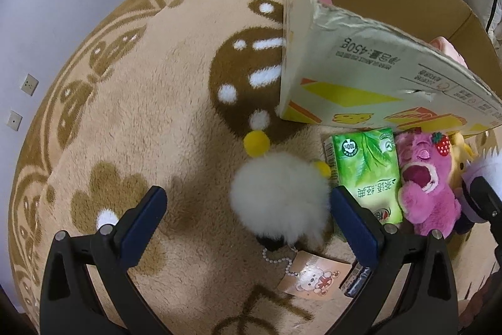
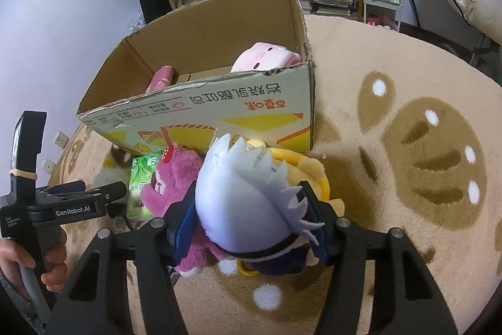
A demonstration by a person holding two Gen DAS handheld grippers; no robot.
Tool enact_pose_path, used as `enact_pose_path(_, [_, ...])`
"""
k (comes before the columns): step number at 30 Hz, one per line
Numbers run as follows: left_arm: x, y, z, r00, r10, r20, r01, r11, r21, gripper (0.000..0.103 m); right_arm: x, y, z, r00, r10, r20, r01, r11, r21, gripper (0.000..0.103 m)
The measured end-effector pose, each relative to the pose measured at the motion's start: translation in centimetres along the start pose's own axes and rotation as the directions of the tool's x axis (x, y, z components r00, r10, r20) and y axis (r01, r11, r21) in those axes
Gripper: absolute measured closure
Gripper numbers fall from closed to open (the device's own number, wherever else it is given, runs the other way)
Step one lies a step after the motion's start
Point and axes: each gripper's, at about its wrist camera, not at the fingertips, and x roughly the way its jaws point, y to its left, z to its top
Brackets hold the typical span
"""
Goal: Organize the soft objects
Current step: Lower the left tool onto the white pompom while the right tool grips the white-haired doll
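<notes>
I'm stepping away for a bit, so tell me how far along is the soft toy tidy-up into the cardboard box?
Partly done. Two pink plush items already sit in the cardboard box. The right gripper is shut on the white-haired doll. The left gripper is open around the white fluffy toy. Still on the rug: the pink bear, a yellow plush and the green carton.

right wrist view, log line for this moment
right gripper: shut on white-haired doll | left gripper: open at white pompom plush | box: behind
</notes>
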Motion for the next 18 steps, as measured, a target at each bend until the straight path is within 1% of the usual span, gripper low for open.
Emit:
enact_pose_path(2, [0.06, -0.09, -0.04, 1.000, 0.022, 0.010, -0.022, 1.000, 0.003, 0.001, -0.04, -0.16, 0.03, 1.000, 0.007, 0.001, -0.007, 1.000, 0.013, 0.039])
enact_pose_path(4, [0.13, -0.19, -0.06, 0.999, 0.039, 0.016, -0.039, 0.999, 0.010, 0.001, -0.12, -0.43, 0.03, 1.000, -0.005, 0.004, 0.005, 1.000, 0.022, 0.039])
enact_pose_path(6, [0.27, -0.34, -0.07, 0.999, 0.041, 0.016, -0.041, 0.999, 0.015, 0.001, -0.25, -0.30, 0.08, 1.000, -0.019, 0.010, 0.019, 1.000, 0.012, 0.039])
enact_pose_path(15, [0.53, -0.69, -0.28, 0.999, 0.054, 0.006, -0.055, 0.998, 0.032, 0.001, 0.03, -0.17, 0.25, 1.000, -0.021, -0.003, 0.021, 1.000, -0.001, 0.039])
enact_pose_path(17, [0.58, -0.69, -0.35, 0.999, 0.054, 0.008, -0.054, 0.998, 0.033, 0.002, 0.02, -0.17, 0.24, 1.000, -0.017, -0.004, 0.017, 1.000, 0.000, 0.039])
enact_pose_path(18, [0.57, -0.74, -0.41, 0.999, 0.053, 0.008, -0.053, 0.998, 0.034, 0.006, 0.01, -0.17, 0.24, 1.000, -0.012, -0.006, 0.012, 1.000, -0.001, 0.039])
